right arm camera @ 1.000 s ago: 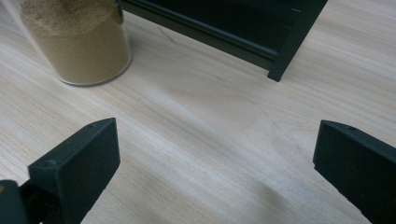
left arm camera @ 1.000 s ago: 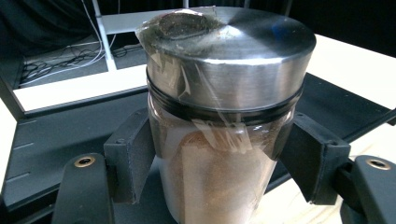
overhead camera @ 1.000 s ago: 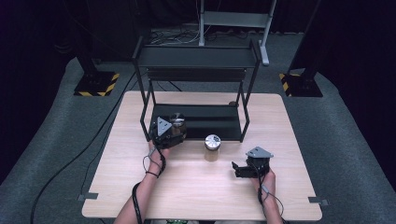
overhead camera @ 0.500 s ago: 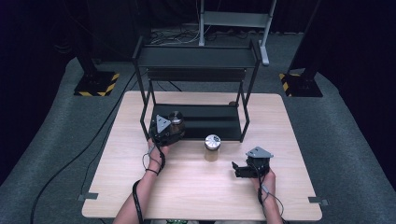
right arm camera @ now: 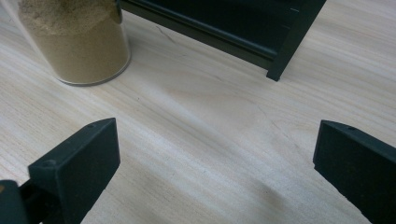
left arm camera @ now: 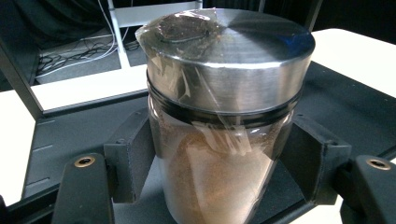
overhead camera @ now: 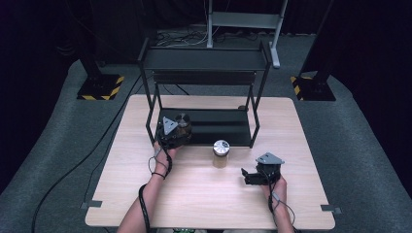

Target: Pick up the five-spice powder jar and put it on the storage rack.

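My left gripper (overhead camera: 179, 130) is shut on a glass jar of brown powder (left arm camera: 224, 140) with a steel lid, its pads pressing both sides. The jar (overhead camera: 182, 121) is at the left end of the black rack's lower shelf (overhead camera: 218, 125); whether its base rests on the shelf I cannot tell. A second jar of lighter powder (overhead camera: 221, 154) stands on the table just in front of the rack. That second jar (right arm camera: 77, 39) appears at the upper left of the right gripper view. My right gripper (overhead camera: 248, 177) rests low over the wood at the front right, jaws wide apart with nothing between them.
The black two-tier rack (overhead camera: 206, 60) stands at the back middle of the wooden table (overhead camera: 145, 194); its front right leg (right arm camera: 292, 42) lies ahead of my right gripper. Cables trail off the left side. Bare wood spreads in front of both hands.
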Motion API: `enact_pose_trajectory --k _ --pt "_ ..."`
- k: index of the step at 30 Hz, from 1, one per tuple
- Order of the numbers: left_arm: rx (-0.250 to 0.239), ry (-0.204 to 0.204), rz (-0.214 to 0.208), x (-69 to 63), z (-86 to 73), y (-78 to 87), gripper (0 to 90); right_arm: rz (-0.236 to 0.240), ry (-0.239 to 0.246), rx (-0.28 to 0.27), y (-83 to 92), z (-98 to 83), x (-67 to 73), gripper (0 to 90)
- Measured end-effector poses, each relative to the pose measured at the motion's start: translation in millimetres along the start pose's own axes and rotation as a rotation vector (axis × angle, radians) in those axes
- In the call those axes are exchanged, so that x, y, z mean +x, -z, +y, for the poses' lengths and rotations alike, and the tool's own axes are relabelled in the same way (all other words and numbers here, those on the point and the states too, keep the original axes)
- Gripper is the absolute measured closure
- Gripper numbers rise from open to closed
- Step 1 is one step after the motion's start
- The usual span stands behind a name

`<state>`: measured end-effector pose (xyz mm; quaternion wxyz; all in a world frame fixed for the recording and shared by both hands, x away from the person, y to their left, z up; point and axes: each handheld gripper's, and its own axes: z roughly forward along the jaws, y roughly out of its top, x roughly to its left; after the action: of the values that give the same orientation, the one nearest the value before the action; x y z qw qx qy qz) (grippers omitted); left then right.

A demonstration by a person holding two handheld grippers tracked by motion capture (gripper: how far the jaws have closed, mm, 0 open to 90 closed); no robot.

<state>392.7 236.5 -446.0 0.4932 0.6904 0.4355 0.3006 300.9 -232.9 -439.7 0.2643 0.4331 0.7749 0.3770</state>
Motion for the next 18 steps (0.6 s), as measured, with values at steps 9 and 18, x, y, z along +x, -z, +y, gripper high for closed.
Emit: enact_pose_trajectory --k 9,18 --pt "0.007 0.005 0.009 1.1 5.4 -6.1 30.7 -0.002 0.002 0.001 0.0 0.2 0.4 0.0" --pt "0.009 0.0 0.013 0.3 9.9 -11.1 30.7 -0.002 0.003 0.001 0.0 0.2 0.5 0.0"
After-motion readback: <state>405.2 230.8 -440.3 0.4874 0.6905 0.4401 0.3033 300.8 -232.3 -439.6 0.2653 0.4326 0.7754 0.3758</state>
